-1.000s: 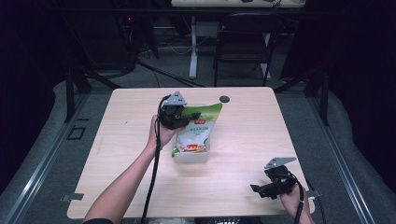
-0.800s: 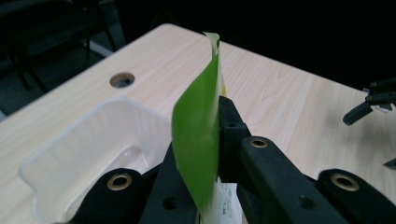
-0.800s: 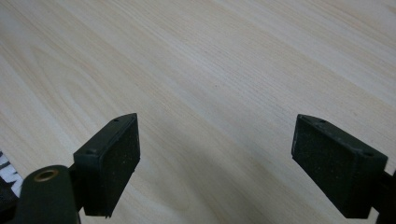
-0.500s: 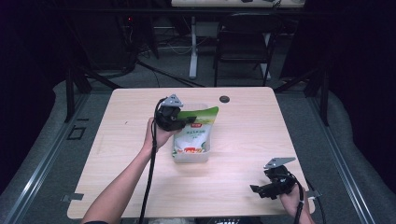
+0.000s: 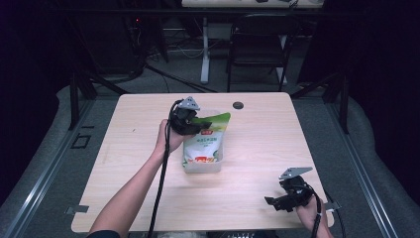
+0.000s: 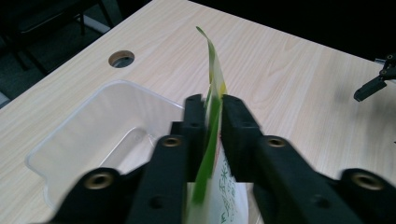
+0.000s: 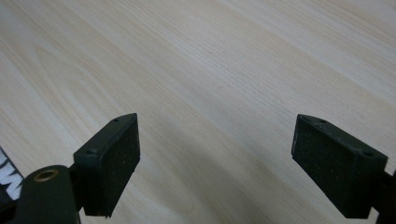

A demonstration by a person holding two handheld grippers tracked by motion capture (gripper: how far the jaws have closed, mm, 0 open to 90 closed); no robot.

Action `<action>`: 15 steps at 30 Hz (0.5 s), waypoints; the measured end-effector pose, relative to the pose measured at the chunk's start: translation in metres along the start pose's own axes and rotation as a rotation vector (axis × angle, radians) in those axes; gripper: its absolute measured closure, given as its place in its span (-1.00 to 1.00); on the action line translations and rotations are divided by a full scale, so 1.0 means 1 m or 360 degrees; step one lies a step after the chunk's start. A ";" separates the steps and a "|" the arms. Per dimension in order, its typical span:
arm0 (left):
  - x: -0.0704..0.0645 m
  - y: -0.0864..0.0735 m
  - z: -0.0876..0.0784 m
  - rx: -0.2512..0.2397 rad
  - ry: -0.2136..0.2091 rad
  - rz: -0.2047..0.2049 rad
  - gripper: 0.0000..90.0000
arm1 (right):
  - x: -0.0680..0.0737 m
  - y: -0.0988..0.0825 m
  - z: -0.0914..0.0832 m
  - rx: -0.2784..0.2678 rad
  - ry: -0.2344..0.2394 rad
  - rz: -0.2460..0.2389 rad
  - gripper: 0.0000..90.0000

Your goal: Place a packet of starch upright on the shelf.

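Left hand-held gripper (image 6: pixel 212 116) pinching a green-and-white plastic snack pouch (image 5: pixel 204 144) over a clear plastic tub (image 5: pixel 204 166).

Jaws clamped on the pouch's top edge; they have just been closing. The pouch hangs from them, long axis sloping into the tub at mid light-wood counter (image 5: pixel 257 134). The right hand-held gripper (image 5: pixel 283 197), jaws wide apart and empty, rests well apart at the counter's near corner.

I saw a green-and-white pouch (image 5: pixel 205 140) with a red patch, a clear plastic tub (image 6: pixel 100 135), black gripper jaws, and a pale woodgrain table (image 5: pixel 257 129).
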State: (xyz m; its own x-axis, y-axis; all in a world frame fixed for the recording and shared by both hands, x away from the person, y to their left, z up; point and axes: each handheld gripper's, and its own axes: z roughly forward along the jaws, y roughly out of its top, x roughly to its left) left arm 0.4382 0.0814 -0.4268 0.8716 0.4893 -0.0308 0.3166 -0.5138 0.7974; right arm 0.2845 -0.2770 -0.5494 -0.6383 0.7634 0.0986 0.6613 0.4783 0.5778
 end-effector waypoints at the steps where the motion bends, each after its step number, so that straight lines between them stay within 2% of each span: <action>1: 0.000 -0.001 -0.001 -0.0011 0.0003 -0.0006 0.90 | 0.000 0.000 0.000 0.0000 -0.0001 0.0001 -0.67; 2: 0.001 -0.001 -0.001 -0.0002 -0.0022 0.0004 0.96 | 0.000 0.000 0.000 0.0000 -0.0004 0.0001 -0.67; 6: 0.000 -0.002 -0.003 -0.0008 -0.0027 0.0014 0.99 | 0.001 0.000 -0.001 0.0008 0.0006 -0.0006 -0.67; 8: -0.004 -0.005 -0.005 -0.0055 -0.0020 0.0029 0.99 | 0.001 0.000 -0.001 0.0006 0.0001 -0.0002 -0.67; 11: -0.006 -0.009 -0.008 -0.0085 -0.0034 0.0044 0.99 | 0.001 0.000 -0.001 0.0009 -0.0007 -0.0010 -0.67; 15: -0.006 -0.014 -0.012 -0.0131 -0.0058 0.0037 0.99 | 0.001 0.000 -0.001 0.0004 0.0001 -0.0004 -0.67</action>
State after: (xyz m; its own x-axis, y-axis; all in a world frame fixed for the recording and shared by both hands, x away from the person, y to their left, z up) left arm 0.4246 0.0941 -0.4307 0.8918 0.4513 -0.0322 0.2654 -0.4642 0.8450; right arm 0.2834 -0.2771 -0.5484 -0.6401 0.7621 0.0976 0.6608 0.4813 0.5759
